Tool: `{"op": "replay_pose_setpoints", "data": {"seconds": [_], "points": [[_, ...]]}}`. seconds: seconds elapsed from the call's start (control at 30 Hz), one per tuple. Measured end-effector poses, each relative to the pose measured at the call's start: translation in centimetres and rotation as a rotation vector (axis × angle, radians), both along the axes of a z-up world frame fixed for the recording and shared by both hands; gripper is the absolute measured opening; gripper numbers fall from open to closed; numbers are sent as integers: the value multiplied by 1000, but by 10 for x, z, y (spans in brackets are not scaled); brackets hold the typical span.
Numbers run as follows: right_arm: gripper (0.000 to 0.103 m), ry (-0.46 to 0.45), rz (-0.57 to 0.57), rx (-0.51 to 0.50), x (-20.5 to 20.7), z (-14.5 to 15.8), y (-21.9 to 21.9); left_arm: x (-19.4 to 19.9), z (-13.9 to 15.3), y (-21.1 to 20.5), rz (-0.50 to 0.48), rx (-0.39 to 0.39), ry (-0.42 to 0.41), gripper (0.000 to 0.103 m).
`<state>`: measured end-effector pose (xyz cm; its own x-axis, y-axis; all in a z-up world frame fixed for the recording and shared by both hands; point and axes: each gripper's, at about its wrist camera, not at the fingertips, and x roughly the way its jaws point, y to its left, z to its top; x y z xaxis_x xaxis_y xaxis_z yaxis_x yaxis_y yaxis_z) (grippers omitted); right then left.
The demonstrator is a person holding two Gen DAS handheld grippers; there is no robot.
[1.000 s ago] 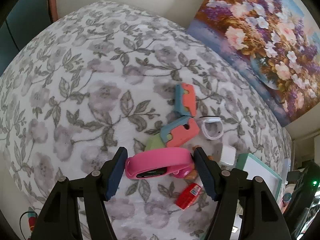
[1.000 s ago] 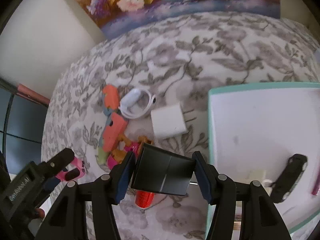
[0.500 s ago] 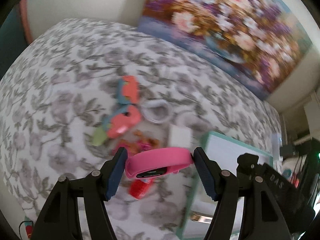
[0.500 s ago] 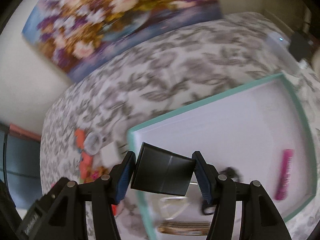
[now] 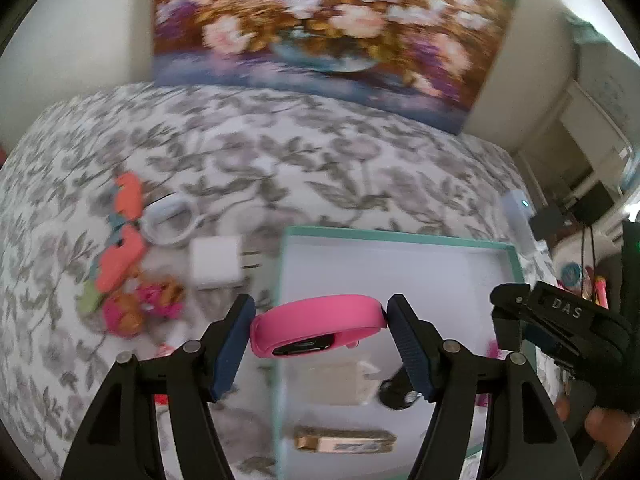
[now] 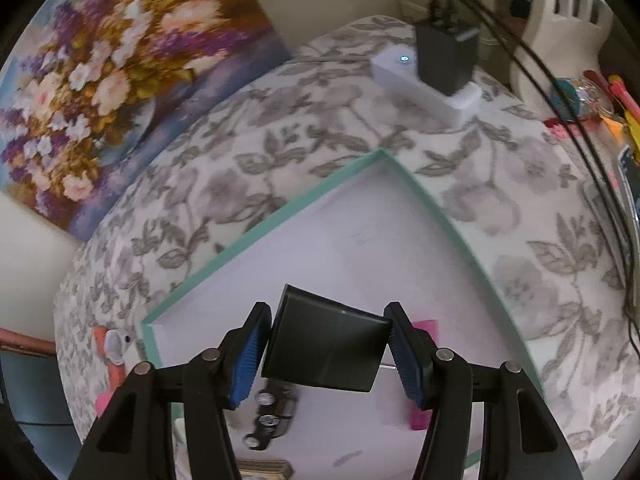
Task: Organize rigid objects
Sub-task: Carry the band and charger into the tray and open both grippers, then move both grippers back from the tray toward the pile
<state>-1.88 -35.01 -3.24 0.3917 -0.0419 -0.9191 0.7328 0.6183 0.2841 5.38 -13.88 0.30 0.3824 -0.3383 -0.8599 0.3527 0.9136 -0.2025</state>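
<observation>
My left gripper (image 5: 320,330) is shut on a pink wristband (image 5: 316,326) and holds it above the near left edge of the white tray with a teal rim (image 5: 400,234). My right gripper (image 6: 326,344) is shut on a flat black square box (image 6: 324,344) above the inside of the same tray (image 6: 280,212). The right gripper also shows at the right of the left wrist view (image 5: 560,320). In the tray lie a pink bar (image 6: 422,412), a small black toy car (image 6: 272,412) and a gold flat piece (image 5: 344,444).
On the floral cloth left of the tray lie a white charger block (image 5: 214,262), a coiled white cable (image 5: 170,220), orange and teal clips (image 5: 120,256) and small pink and orange pieces (image 5: 140,304). A white power strip with a black adapter (image 6: 428,80) lies behind the tray. A flower painting (image 5: 320,20) leans at the back.
Both grippers have swung right from the pile of loose items to over the tray, each still holding its object.
</observation>
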Motion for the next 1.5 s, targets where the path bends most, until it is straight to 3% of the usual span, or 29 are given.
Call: {"op": "replay_pose_setpoints", "data": {"seconds": [0.1,0.53,1.1,1.3,1.4,1.5], "points": [[61,9,-6,-5,-6,-2,-6,-4,0,-13,-38,-20,-18,70],[62,54,7,11,-3,-19,-4,-15,-14,-52,-131,30,-68,70],[62,77,29,9,2,-20,0,-13,-23,-56,-145,74,-37,71],[67,73,36,-5,5,-14,3,-6,-11,-44,-109,45,-39,78],[81,65,44,-17,6,-9,5,0,-7,-35,-78,40,-28,80],[84,58,55,-36,9,-2,8,8,-7,-21,-32,39,-3,94]]}}
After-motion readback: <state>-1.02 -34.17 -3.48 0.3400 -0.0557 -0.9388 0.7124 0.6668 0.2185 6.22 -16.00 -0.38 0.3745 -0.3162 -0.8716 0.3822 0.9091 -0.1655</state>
